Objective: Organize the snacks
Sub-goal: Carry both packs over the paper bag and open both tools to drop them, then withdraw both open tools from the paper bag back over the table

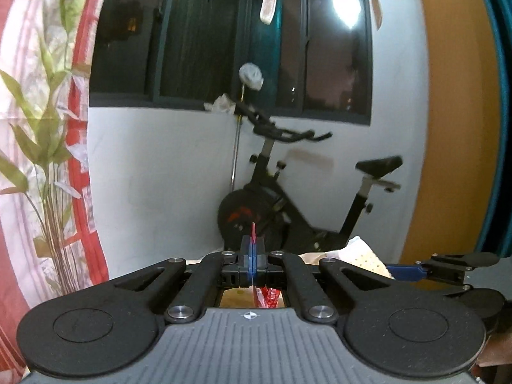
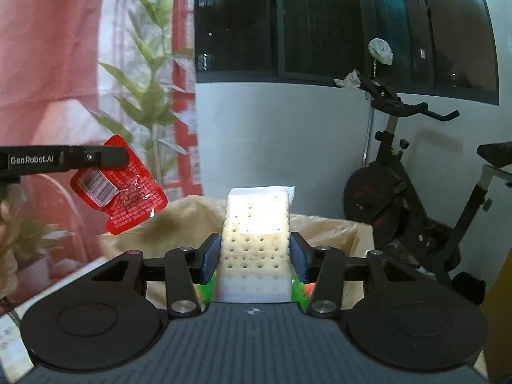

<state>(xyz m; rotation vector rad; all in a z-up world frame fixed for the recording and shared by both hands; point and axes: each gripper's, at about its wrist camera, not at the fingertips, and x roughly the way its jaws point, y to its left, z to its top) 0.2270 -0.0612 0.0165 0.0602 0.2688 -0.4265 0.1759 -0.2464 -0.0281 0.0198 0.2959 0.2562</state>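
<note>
You are in the carrying step, both snacks lifted and neither yet set down. Your left gripper (image 1: 252, 257) is clenched on the thin edge of a red sachet (image 2: 120, 188), which hangs up and to the left of the cardboard box (image 2: 348, 233). Your right gripper (image 2: 254, 257) grasps a white cracker pack (image 2: 256, 233) by its sides, holding it just above the box's near rim with its far end pointing toward the exercise bike (image 2: 416, 192). Next, I judge, you need to choose a spot for each packet, lower it there squarely, then release one at a time without letting the dangling sachet swing.
</note>
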